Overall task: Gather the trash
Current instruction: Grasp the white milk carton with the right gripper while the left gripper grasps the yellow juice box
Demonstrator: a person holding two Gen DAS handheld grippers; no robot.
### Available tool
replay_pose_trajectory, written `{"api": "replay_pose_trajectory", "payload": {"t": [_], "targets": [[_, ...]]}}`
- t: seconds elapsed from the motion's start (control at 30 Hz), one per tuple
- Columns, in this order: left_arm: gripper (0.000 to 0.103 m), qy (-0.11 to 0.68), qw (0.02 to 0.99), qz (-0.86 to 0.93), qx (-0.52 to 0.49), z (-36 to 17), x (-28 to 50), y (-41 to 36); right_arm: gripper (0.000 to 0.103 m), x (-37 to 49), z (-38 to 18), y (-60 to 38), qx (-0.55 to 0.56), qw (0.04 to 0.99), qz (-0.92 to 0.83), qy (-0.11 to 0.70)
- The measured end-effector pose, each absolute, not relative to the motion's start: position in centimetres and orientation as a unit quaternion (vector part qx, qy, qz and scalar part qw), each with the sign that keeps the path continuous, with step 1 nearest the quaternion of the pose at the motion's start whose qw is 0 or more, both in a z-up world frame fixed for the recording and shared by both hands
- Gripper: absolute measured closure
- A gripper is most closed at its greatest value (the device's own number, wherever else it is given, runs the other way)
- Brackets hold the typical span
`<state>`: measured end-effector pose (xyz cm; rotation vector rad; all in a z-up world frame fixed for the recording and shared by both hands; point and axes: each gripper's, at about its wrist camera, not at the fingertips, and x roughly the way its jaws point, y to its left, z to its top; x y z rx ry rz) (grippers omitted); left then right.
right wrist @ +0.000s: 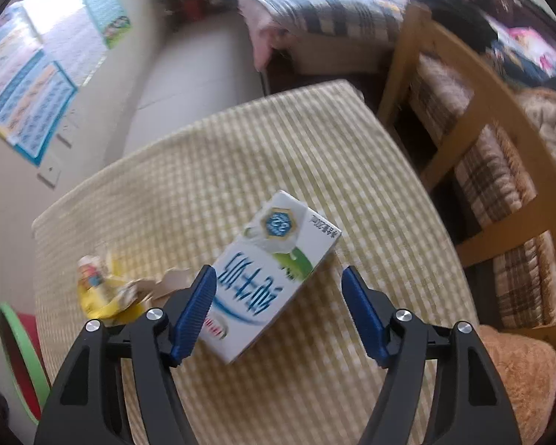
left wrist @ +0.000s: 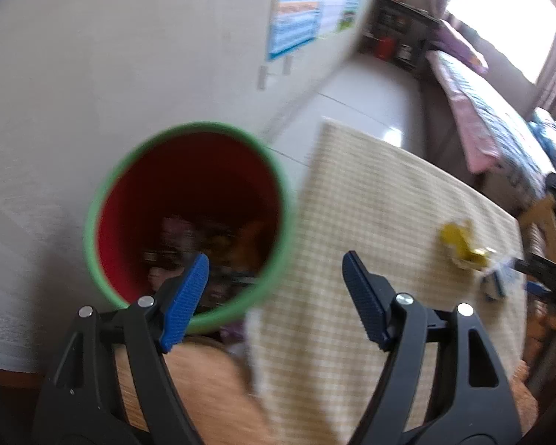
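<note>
Checked yellow tablecloth [right wrist: 263,148] on table, glossy milk carton [right wrist: 274,274] lying flat, crumpled yellow wrapper [right wrist: 103,296] left, red green-rimmed bin [left wrist: 189,222] beside table, left gripper [left wrist: 274,296] spread empty, right gripper [right wrist: 278,311] spread over carton, not pinching.

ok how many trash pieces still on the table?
2, maybe 3: a milk carton lying flat below the open right gripper; a crumpled yellow wrapper nearer the bin; brown scrap between may be separate.

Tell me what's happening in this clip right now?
A person is clearing trash off a checkered table with two handheld grippers. The right gripper, open, hangs over a milk carton lying flat. The left gripper, open and empty, is above a red bin with trash inside. A yellow wrapper remains on the table.
</note>
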<state>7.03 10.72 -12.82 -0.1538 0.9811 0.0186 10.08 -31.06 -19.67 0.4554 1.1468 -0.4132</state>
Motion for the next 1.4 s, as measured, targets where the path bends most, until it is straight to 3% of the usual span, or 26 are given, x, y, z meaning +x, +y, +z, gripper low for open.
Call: {"api": "replay_pose_trajectory", "payload": {"t": [0.1,0.3,0.33,0.4,0.57,1.0,1.1,1.2,1.4], "targets": [[0.031,0.48,0.875,-0.019,-0.063,-13.0,6.7,7.6,0.027,10.7,-20.5,-31.9,0.232,0.789,-0.191,0.536],[0.031,0.495,0.865,-0.075,-0.038,-13.2,6.6,1.0,0.023,12.7,-21.1,-31.4,0.197,0.795,-0.164,0.55],[0.031,0.496,0.864,-0.082,-0.035,-13.2,6.7,0.2,0.024,12.9,-21.3,-31.2,0.193,0.795,-0.152,0.555],[0.031,0.497,0.861,-0.097,-0.031,-13.2,7.1,-1.6,0.036,12.8,-21.4,-31.0,0.193,0.798,-0.128,0.556],[0.031,0.501,0.856,-0.126,-0.014,-13.4,8.4,-5.4,0.046,9.9,-20.7,-31.7,0.221,0.807,-0.07,0.543],[0.031,0.541,0.829,-0.139,0.0,-18.2,15.4,-14.3,0.045,1.5,-19.7,-29.2,0.158,0.825,-0.022,0.542],[0.031,0.556,0.821,-0.128,-0.006,-19.4,16.3,-14.9,0.045,0.9,-19.8,-28.5,0.138,0.829,-0.021,0.542],[0.023,0.583,0.8,-0.133,-0.052,-20.9,17.1,-14.8,0.045,0.6,-20.1,-28.1,0.13,0.827,-0.021,0.547],[0.024,0.59,0.792,-0.136,-0.075,-21.0,16.2,-14.6,0.044,-0.2,-20.5,-27.9,0.143,0.822,-0.012,0.551]]}}
